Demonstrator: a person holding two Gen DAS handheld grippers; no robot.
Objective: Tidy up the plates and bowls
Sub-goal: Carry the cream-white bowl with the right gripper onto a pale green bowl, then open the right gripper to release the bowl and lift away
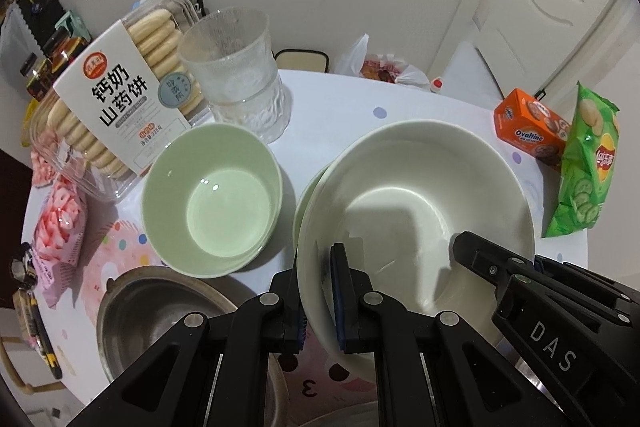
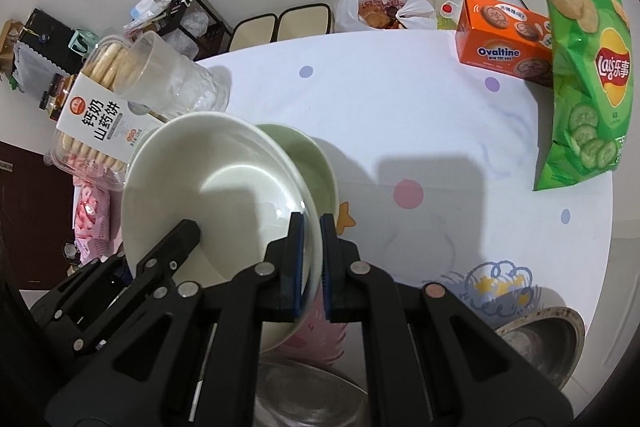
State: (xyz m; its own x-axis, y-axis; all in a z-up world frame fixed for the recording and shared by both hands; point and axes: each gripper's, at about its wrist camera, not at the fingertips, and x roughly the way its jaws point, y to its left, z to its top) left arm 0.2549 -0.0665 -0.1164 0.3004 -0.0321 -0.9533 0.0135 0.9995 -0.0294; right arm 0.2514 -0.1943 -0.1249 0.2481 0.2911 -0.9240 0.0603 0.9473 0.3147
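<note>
A large white bowl (image 1: 416, 211) is held above the table by both grippers. My left gripper (image 1: 318, 291) is shut on its left rim. My right gripper (image 2: 310, 259) is shut on its right rim; the bowl also shows in the right wrist view (image 2: 212, 195). A second green bowl (image 2: 308, 163) sits under and behind the white one, mostly hidden; a sliver of it shows in the left wrist view (image 1: 306, 195). Another green bowl (image 1: 212, 199) stands upright on the table to the left.
A glass cup (image 1: 236, 75) and a biscuit box (image 1: 116, 99) stand behind the green bowl. An Ovaltine box (image 2: 504, 43) and a green chip bag (image 2: 588, 79) are at the right. Metal bowls (image 1: 148, 315) (image 2: 540, 343) sit near the front edge.
</note>
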